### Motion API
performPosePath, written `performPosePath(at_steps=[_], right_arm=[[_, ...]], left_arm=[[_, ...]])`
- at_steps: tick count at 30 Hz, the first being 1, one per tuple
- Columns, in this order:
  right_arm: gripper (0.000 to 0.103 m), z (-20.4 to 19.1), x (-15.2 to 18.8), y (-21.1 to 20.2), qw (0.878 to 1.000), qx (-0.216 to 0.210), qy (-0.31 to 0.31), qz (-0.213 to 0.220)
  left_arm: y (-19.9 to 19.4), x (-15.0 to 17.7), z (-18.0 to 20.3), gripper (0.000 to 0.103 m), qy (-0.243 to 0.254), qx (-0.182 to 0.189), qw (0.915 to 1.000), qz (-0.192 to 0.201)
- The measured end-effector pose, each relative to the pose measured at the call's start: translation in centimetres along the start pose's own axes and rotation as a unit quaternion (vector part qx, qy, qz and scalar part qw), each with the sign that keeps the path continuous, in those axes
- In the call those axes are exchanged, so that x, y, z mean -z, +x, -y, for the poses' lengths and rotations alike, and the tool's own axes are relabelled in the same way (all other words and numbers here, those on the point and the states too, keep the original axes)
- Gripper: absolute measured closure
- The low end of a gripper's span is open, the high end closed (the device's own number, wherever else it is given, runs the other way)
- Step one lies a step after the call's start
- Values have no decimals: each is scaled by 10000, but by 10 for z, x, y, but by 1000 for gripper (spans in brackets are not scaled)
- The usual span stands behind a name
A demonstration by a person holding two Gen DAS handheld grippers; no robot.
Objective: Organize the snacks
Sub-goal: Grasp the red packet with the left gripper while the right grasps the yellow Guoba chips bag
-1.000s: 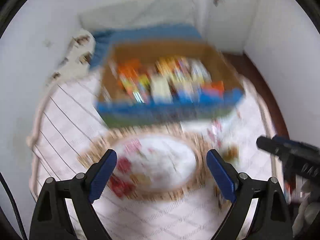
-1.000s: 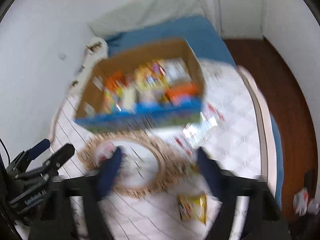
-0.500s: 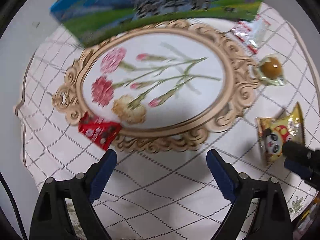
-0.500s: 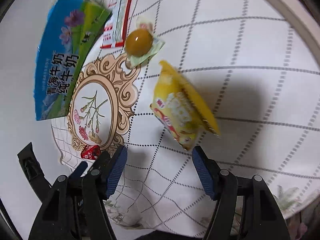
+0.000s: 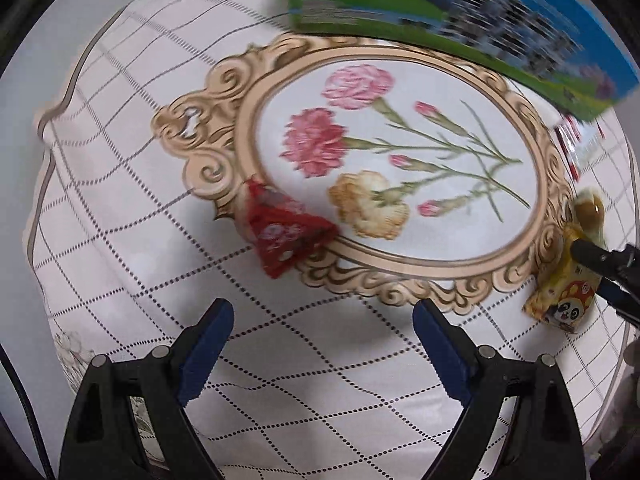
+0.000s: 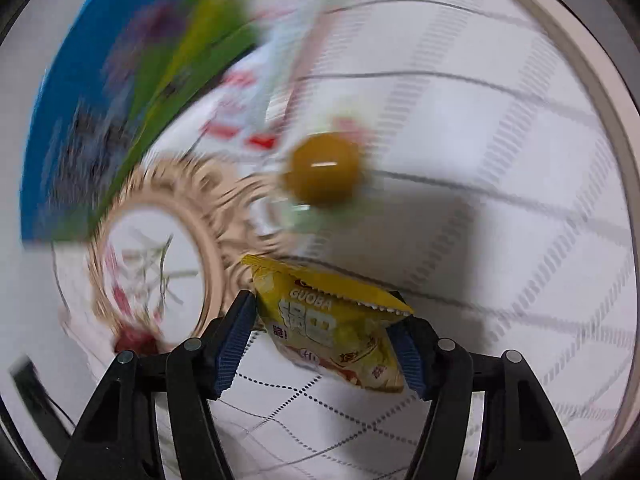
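Snacks — four, yellow packet (image 6: 336,332) gripped by right tool (image 6: 326,344), red packet (image 5: 282,236) ahead of left tool (image 5: 324,344) — spread wide

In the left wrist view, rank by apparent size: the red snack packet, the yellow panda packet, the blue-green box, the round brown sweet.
1. blue-green box, largest though cropped by the frame.
2. red snack packet.
3. yellow panda packet, partly hidden behind the right gripper, so ranks 2 and 3 are unsure.
4. round brown sweet, smallest.
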State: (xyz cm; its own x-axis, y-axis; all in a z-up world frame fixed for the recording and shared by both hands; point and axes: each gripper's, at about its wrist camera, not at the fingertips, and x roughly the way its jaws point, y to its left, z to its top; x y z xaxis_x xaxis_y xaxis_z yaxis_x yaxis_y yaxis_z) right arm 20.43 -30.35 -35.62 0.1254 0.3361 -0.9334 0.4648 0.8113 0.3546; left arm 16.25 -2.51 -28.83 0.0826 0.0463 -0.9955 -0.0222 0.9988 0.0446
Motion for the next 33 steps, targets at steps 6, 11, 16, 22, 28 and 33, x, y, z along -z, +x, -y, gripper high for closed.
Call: performPosePath(at_steps=[6, 11, 16, 22, 28, 33], right_arm=[[22, -37, 4, -19, 9951, 476, -763, 409], [18, -41, 29, -39, 9911, 643, -922, 714], [18, -32, 39, -19, 9904, 779, -1043, 464], [18, -36, 32, 11, 9904, 760, -1115, 306], [21, -40, 29, 32, 9892, 864, -1163, 215], [54, -44, 34, 34, 9882, 809, -1273, 266]], left_arm=[[-2, 0, -54, 11, -576, 314, 9978, 4], [0, -3, -102, 11, -717, 496, 9962, 54], [19, -23, -109, 11, -695, 722, 9949, -132], [54, -59, -101, 15, -682, 946, 9928, -284], [66, -66, -83, 62, -181, 541, 9983, -83], [52, -54, -54, 68, -74, 518, 9986, -28]])
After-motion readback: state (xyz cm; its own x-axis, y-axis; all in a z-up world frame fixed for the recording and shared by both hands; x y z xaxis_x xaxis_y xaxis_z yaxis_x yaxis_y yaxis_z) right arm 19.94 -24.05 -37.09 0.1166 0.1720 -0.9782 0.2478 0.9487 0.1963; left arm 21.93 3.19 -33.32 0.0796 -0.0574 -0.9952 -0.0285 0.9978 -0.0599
